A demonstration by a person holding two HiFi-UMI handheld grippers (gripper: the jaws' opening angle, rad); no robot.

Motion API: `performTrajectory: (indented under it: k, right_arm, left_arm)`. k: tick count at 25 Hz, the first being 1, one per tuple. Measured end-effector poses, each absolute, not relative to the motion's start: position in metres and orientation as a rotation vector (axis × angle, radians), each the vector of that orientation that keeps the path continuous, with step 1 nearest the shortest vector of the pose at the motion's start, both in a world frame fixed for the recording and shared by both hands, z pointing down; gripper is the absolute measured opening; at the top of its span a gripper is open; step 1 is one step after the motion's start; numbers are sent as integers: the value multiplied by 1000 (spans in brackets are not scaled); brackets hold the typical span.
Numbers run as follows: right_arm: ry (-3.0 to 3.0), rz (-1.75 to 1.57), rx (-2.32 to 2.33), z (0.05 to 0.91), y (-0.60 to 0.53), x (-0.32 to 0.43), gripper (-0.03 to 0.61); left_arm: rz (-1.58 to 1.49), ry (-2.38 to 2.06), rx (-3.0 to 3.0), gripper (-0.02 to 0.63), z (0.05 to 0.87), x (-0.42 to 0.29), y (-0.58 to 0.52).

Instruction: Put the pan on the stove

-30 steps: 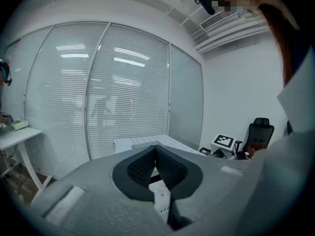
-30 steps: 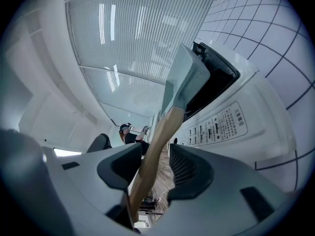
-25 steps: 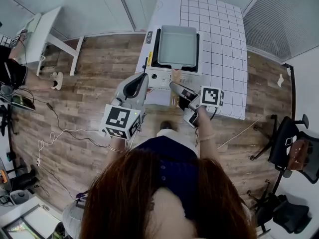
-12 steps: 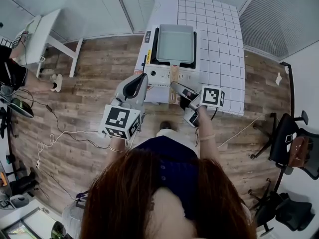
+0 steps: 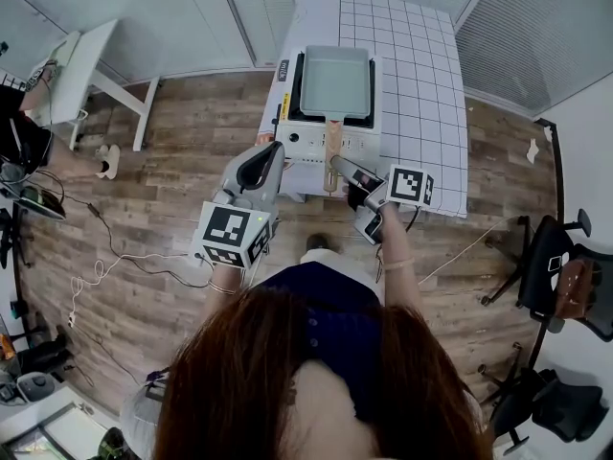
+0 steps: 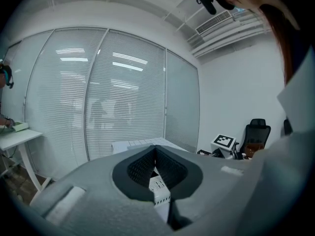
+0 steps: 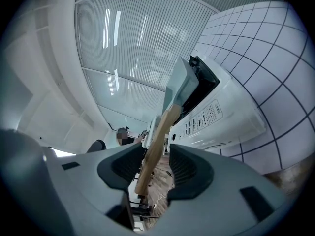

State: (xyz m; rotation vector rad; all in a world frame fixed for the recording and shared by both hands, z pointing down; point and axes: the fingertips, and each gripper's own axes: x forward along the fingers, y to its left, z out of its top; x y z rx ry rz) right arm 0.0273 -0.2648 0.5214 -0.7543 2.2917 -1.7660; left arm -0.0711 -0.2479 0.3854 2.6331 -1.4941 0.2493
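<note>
A pale grey-green rectangular pan (image 5: 335,80) sits on the white portable stove (image 5: 306,147) at the near end of the grid-patterned table (image 5: 421,84). Its wooden handle (image 5: 331,151) points back toward me. My right gripper (image 5: 345,172) is at the handle's end. In the right gripper view the handle (image 7: 156,141) runs between the jaws of the open right gripper (image 7: 156,157), with a gap on the right side, and the pan (image 7: 179,85) rests over the stove (image 7: 221,117). My left gripper (image 5: 268,153) hangs left of the stove, shut and empty, fingertips together (image 6: 156,149).
A white desk (image 5: 77,60) stands at the far left with a person beside it. Cables (image 5: 105,257) trail over the wooden floor. Black office chairs (image 5: 560,276) stand at the right. The table stretches away behind the stove.
More of the wooden handle shows than before, and the right gripper has drawn back slightly along it. The left gripper has stayed where it was.
</note>
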Motion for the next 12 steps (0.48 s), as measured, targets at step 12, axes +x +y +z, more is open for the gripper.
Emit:
performTrajectory:
  k: [12]
  right_arm:
    - [2283,-1737,-793,516,-257,35,172]
  left_arm:
    - [226,-1489,2642,10,381,-71,-237]
